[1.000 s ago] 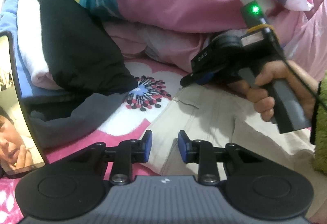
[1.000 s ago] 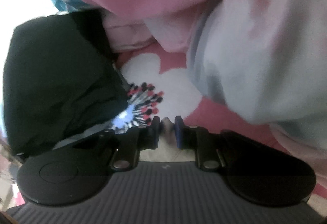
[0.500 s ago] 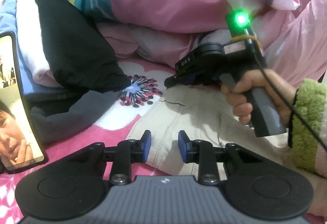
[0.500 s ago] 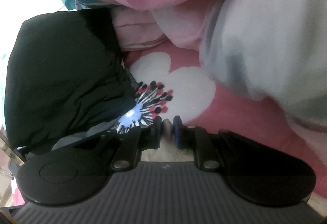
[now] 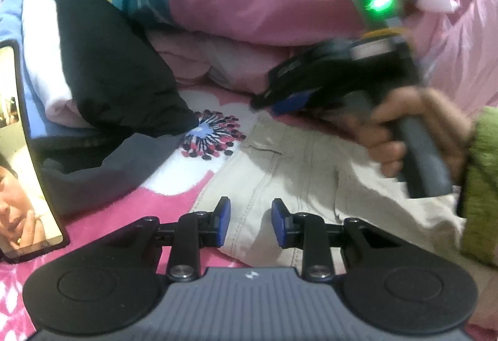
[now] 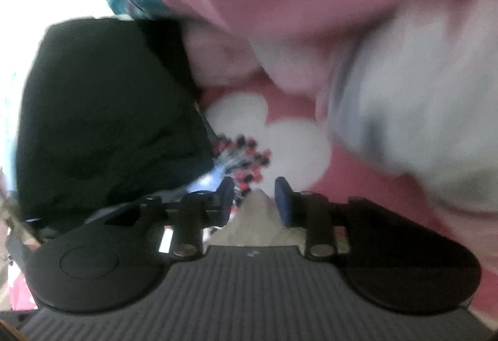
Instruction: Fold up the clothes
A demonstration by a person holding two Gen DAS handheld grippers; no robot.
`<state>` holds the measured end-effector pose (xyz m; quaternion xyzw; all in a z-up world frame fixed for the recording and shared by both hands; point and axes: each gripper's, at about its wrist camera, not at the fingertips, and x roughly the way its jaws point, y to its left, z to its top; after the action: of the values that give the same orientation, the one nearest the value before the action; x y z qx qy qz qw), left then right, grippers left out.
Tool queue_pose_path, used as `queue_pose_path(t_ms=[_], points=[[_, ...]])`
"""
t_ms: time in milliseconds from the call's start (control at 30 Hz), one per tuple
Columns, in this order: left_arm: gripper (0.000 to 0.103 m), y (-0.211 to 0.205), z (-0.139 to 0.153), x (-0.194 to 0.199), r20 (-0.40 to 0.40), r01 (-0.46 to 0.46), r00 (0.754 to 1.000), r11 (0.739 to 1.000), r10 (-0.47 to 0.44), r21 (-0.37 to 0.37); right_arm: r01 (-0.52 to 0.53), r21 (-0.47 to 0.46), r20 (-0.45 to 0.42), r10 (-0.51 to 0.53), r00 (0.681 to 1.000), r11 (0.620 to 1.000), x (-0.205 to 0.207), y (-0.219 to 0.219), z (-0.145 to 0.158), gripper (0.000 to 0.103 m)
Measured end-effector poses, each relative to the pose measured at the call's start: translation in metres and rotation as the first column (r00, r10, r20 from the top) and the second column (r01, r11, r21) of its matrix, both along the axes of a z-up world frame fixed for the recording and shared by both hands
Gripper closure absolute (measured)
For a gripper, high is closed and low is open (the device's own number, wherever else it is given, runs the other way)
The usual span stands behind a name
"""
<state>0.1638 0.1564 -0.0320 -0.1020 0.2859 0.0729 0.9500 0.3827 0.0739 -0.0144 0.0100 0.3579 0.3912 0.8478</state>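
Both tongs parted, left (image 5: 251,222) and right (image 6: 254,197), over beige trousers (image 5: 311,173).

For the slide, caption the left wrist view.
Open left claw hovers over beige cotton trousers on pink floral bedding.

Left claw (image 5: 251,222) hovering low, pointing forward, blue-padded fingers (image 5: 224,221) standing apart with clear gap, pinching nothing. Right claw (image 6: 254,196) also gaping, pads parted, nothing pinched between them; view blurring. In left wrist view, right claw (image 5: 281,100) showing ahead and to right of left claw, tilting tips down-left, green light glowing on top. Person's right hand (image 5: 401,135) wrapping around its grey handle, fingers curling underneath, green fuzzy sleeve (image 5: 481,185) covering wrist.
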Motion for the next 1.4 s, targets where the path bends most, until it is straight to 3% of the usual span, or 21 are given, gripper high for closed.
queue_pose_path(t_ms=[67, 167, 233, 433, 567, 700, 833, 900, 967, 1033, 1167, 1233, 1300, 1333, 1367, 1400], points=[[0.074, 0.006, 0.004, -0.003, 0.009, -0.01, 1.0, 1.0, 0.01, -0.024, 0.018, 0.012, 0.046, -0.018, 0.999, 1.0, -0.023, -0.023, 0.023, 0.059], [0.072, 0.012, 0.01, -0.008, 0.032, -0.015, 0.999, 0.999, 0.017, -0.046, 0.055, 0.011, 0.107, -0.056, 0.993, 0.998, -0.065, -0.066, 0.052, 0.055], [0.07, 0.013, 0.014, -0.013, 0.039, -0.003, 0.999, 0.997, 0.006, -0.072, 0.099, -0.043, 0.163, -0.091, 0.982, 0.994, -0.103, -0.097, 0.063, 0.051], [0.063, 0.016, 0.013, -0.031, -0.003, 0.021, 1.0, 0.981, -0.022, -0.192, 0.235, -0.216, 0.323, -0.158, 0.933, 0.947, -0.223, -0.146, 0.055, 0.045], [0.049, 0.016, -0.001, -0.047, -0.051, 0.006, 0.998, 0.963, -0.02, -0.27, 0.269, -0.273, 0.409, -0.142, 0.901, 0.924, -0.285, -0.152, 0.034, 0.041], [0.047, 0.02, -0.016, -0.052, -0.097, -0.023, 0.995, 0.927, -0.014, -0.374, 0.208, -0.35, 0.468, -0.022, 0.884, 0.913, -0.311, -0.128, 0.006, 0.038], [0.047, 0.037, -0.024, -0.044, -0.045, -0.07, 0.997, 0.874, 0.055, -0.481, 0.169, -0.439, 0.54, 0.108, 0.835, 0.882, -0.309, -0.096, -0.017, 0.035], [0.046, 0.044, -0.029, -0.032, -0.067, -0.093, 0.995, 0.851, 0.069, -0.517, 0.167, -0.463, 0.543, 0.129, 0.83, 0.871, -0.3, -0.087, -0.028, 0.035], [0.046, 0.046, -0.029, -0.02, -0.077, -0.107, 0.994, 0.853, 0.078, -0.511, 0.165, -0.48, 0.536, 0.139, 0.833, 0.862, -0.291, -0.084, -0.041, 0.035], [0.046, 0.043, -0.025, -0.01, -0.089, -0.122, 0.992, 0.868, 0.09, -0.481, 0.194, -0.527, 0.535, 0.146, 0.832, 0.828, -0.281, -0.079, -0.061, 0.036], [0.047, 0.039, -0.026, 0.002, -0.094, -0.15, 0.988, 0.871, 0.12, -0.467, 0.237, -0.535, 0.573, 0.142, 0.807, 0.811, -0.278, -0.075, -0.071, 0.035], [0.055, 0.038, -0.026, 0.005, -0.097, -0.18, 0.984, 0.869, 0.152, -0.461, 0.277, -0.544, 0.599, 0.135, 0.79, 0.792, -0.276, -0.071, -0.072, 0.036], [0.065, 0.035, -0.025, 0.007, -0.1, -0.204, 0.979, 0.869, 0.178, -0.45, 0.319, -0.554, 0.616, 0.121, 0.778, 0.769, -0.274, -0.069, -0.075, 0.048], [0.07, 0.034, -0.025, 0.008, -0.101, -0.216, 0.976, 0.869, 0.191, -0.445, 0.336, -0.561, 0.615, 0.109, 0.781, 0.756, -0.273, -0.068, -0.077, 0.079], [0.073, 0.032, -0.023, 0.007, -0.1, -0.223, 0.975, 0.871, 0.199, -0.438, 0.347, -0.567, 0.606, 0.093, 0.79, 0.747, -0.27, -0.068, -0.079, 0.096], [0.074, 0.031, -0.021, 0.006, -0.096, -0.227, 0.974, 0.874, 0.206, -0.43, 0.354, -0.564, 0.602, 0.078, 0.794, 0.746, -0.269, -0.068, -0.079, 0.097]])
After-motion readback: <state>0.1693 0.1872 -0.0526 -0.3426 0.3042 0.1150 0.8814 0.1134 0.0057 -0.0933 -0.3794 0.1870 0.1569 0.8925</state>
